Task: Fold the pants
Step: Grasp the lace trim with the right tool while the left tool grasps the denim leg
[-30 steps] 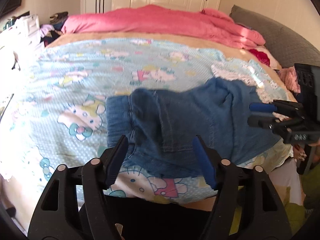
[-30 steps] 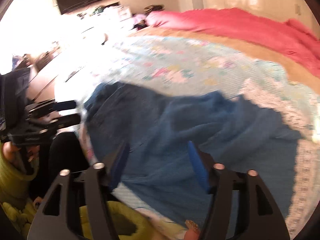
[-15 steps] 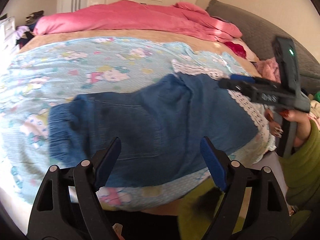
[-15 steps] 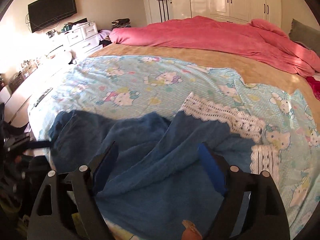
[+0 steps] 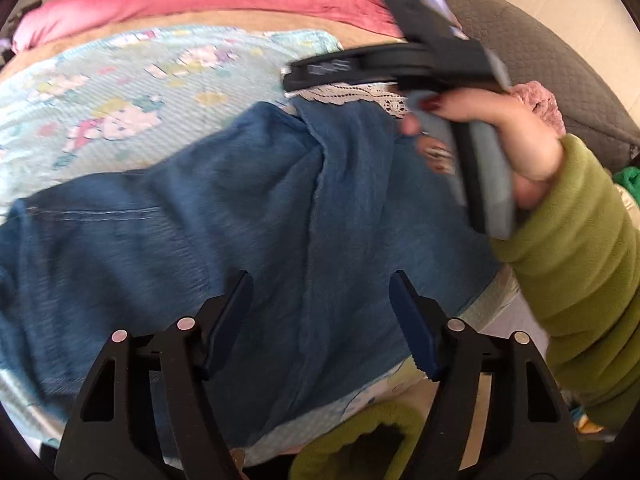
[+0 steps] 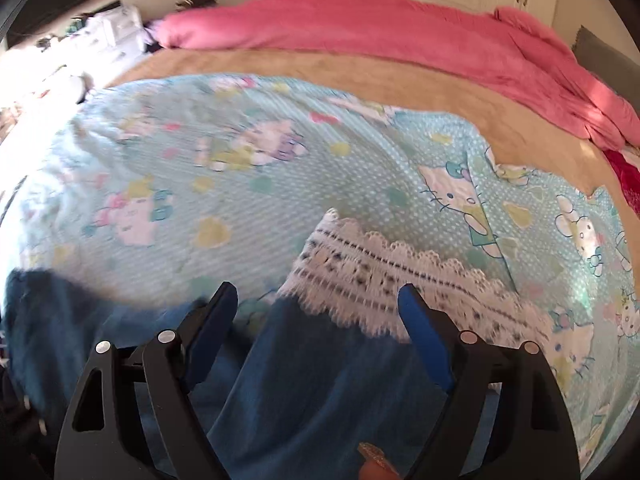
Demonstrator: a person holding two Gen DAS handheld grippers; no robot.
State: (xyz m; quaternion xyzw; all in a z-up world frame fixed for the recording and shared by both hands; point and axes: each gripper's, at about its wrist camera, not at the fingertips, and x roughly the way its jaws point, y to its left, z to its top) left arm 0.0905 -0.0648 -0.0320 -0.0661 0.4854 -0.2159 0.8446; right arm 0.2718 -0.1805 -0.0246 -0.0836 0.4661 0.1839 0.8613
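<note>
The blue denim pants (image 5: 248, 216) are lying spread across the near edge of the bed, over a pale blue cartoon-print sheet (image 6: 248, 208) with a white lace trim (image 6: 380, 268). The left gripper (image 5: 320, 312) is hovering over the denim, its jaws closing with nothing pinched between them — the cloth lies below. The right gripper (image 6: 316, 328) is hanging wide open over the pants' far edge and the lace, holding nothing.

Both grippers angled downward, nothing gripped.
Left gripper (image 5: 320, 320) closing, gap empty; right gripper (image 6: 318, 332) spread wide, held by right hand (image 5: 500, 148).
</note>
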